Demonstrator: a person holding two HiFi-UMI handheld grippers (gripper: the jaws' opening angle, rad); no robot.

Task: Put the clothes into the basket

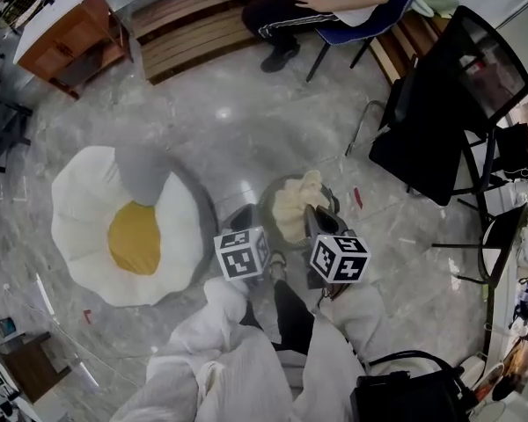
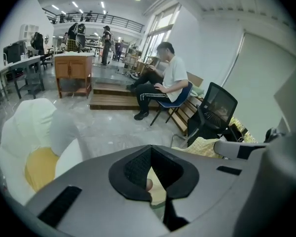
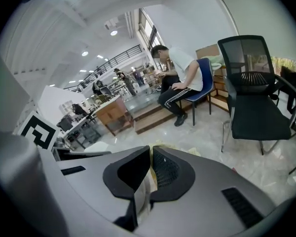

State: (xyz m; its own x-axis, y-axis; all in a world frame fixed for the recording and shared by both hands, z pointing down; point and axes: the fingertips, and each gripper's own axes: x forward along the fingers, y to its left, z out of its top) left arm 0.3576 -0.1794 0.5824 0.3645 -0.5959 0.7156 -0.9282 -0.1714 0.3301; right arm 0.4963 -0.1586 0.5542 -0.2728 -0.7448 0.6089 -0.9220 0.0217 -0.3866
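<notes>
A pale yellow cloth (image 1: 297, 202) lies bunched in the round grey basket (image 1: 266, 207) on the floor in the head view. Both grippers reach over the basket's near side. My left gripper (image 1: 244, 216) is at the basket's left rim and my right gripper (image 1: 319, 216) at its right. In the left gripper view the jaws (image 2: 150, 151) meet at their tips, with yellow cloth (image 2: 155, 179) showing in the gap. More of the cloth (image 2: 206, 147) lies to the right. In the right gripper view the jaws (image 3: 151, 153) stand shut, with a pale strip of cloth (image 3: 147, 184) between the pads.
A large fried-egg-shaped cushion (image 1: 128, 227) lies left of the basket. A black mesh office chair (image 1: 440, 121) stands to the right. A person sits on a blue chair (image 1: 374, 16) by wooden steps (image 1: 194, 25) at the back. A wooden cabinet (image 1: 66, 33) stands far left, and a black bag (image 1: 405, 396) is near my feet.
</notes>
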